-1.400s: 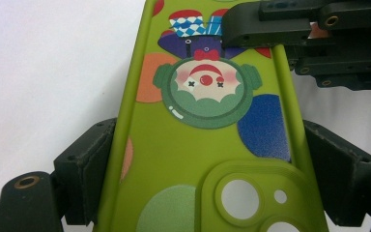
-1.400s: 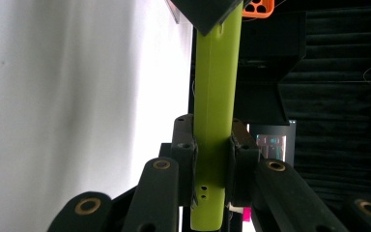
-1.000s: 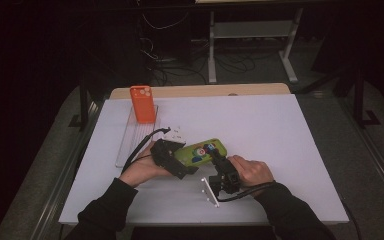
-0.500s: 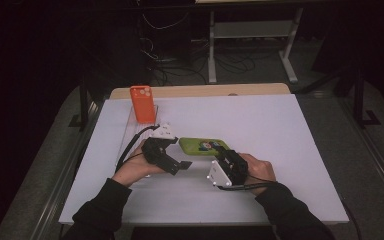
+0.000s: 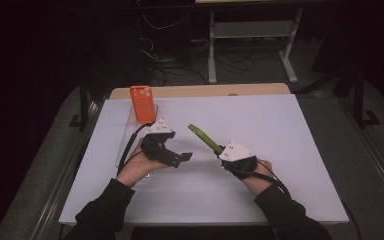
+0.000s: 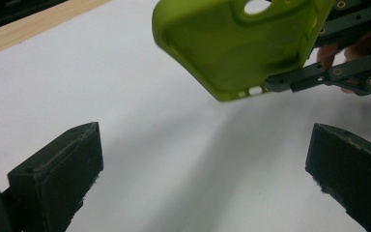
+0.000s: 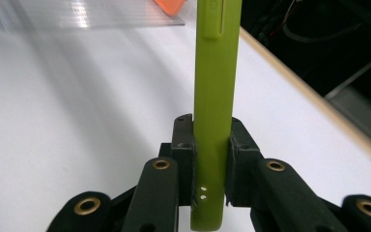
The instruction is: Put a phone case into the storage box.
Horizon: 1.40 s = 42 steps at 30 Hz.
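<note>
Right gripper (image 5: 219, 149) clamps green phone case (image 5: 202, 137) edge-on, lifted.

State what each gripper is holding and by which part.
The right gripper clamps the green phone case across its thin walls near one end, case lifted off the table. The left gripper is open, holding nothing.

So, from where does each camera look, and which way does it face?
High view: above the table, facing forward and down; forearms, left hand-held gripper, right hand-held gripper.
Left gripper view: between open jaws toward the green phone case.
Right gripper view: along jaws clamping that case.
All three share the case.
</note>
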### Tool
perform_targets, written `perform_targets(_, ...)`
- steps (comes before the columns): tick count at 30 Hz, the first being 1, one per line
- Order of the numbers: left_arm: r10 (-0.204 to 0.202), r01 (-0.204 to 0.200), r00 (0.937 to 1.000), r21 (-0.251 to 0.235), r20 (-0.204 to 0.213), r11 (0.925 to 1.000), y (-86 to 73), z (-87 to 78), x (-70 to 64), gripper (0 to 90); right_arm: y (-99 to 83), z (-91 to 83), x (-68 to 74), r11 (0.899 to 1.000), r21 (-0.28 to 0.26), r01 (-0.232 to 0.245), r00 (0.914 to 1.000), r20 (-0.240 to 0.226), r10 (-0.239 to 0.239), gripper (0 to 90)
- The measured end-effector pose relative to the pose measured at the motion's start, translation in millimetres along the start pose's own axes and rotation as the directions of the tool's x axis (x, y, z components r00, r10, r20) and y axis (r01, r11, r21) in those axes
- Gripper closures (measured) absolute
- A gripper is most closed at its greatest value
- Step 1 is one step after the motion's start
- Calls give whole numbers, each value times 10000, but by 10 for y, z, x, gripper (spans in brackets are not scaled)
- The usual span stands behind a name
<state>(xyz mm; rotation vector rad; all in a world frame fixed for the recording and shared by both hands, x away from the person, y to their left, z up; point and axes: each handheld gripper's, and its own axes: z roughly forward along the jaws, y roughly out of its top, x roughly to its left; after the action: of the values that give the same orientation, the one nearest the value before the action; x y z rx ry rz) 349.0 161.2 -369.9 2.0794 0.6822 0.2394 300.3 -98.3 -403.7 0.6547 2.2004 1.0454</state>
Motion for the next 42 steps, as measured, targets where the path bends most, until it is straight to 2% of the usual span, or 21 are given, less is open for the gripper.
perform_targets(2,-11,11,10000,19,2,10000,3,12,0,0,1,-2,-29,9955,23,-945,9947,-403,946,761)
perform_targets(3,-104,104,9999,13,8,9999,7,21,-9,0,-2,2,-42,9936,7,-1127,9923,-510,1126,760)
perform_targets(7,-168,167,9998,-106,-75,9998,39,55,-26,0,-23,23,-87,9746,170,-2234,9696,-984,2240,760)
perform_targets(9,-311,307,9995,-343,-90,9989,62,68,-25,0,-26,31,-102,9687,173,-2475,9624,-1114,2478,760)
perform_targets(11,-625,620,9980,-610,-57,9962,90,80,-27,0,-27,37,-103,9536,182,-3004,9439,-1380,2999,760)
perform_targets(12,-681,675,9977,-711,-58,9952,98,88,-26,0,-18,34,-95,9428,221,-3326,9301,-1575,3318,760)
perform_targets(14,-823,817,9966,-862,-38,9929,123,98,-25,0,-13,39,-90,9381,197,-3458,9245,-1638,3442,760)
perform_targets(17,-768,765,9970,-876,-4,9932,153,118,-22,0,-9,55,-80,9242,185,-3815,9051,-1956,3775,760)
perform_targets(18,-825,824,9966,-895,28,9926,164,126,-31,0,-5,59,-71,9236,184,-3829,9032,-2023,3785,760)
perform_targets(21,-817,826,9966,-967,128,9919,188,143,-49,0,7,64,-46,9273,159,-3740,9064,-2055,3691,760)
perform_targets(23,-872,887,9960,-1086,184,9901,203,155,-56,0,13,64,-39,9251,171,-3792,9033,-2097,3742,760)
perform_targets(28,-1032,1074,9939,-1334,377,9852,240,176,-48,0,14,69,-39,9247,141,-3804,9028,-2110,3747,760)
perform_targets(35,-1197,1269,9913,-1565,542,9795,285,221,-47,0,25,71,-34,9218,45,-3877,8966,-2303,3783,760)
perform_targets(37,-1272,1370,9896,-1679,679,9762,302,257,-61,0,29,74,-24,9192,33,-3937,8922,-2395,3830,760)
perform_targets(41,-1252,1344,9902,-1756,626,9752,314,298,-84,0,49,78,1,9221,16,-3869,8931,-2481,3752,760)
perform_targets(42,-1343,1450,9885,-1815,698,9726,313,303,-83,0,52,79,9,9210,12,-3895,8917,-2499,3775,760)
